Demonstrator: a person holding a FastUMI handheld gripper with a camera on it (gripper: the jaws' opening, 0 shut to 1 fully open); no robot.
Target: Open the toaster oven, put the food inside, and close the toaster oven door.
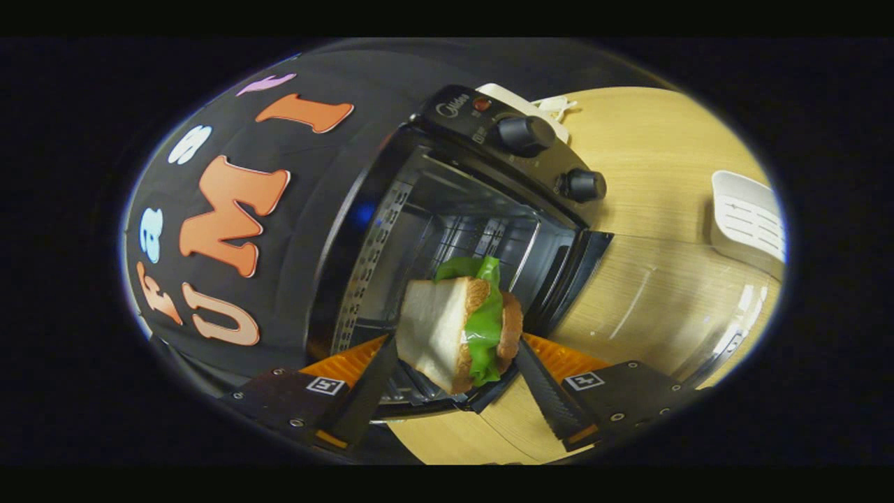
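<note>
Wooden table (663, 140) bearing a black toaster oven (447, 230), seen tilted from the gripper view, its glass door (656, 307) folded down flat and its cavity open. Gripper (457, 356) clenched on a sandwich (461, 332): both fingers press its sides, white bread against one finger (370, 391), crust and green lettuce toward the other. Sandwich held between the fingertips, just at the oven's mouth, above the front edge. White slotted object (751, 223) beyond the door.
</note>
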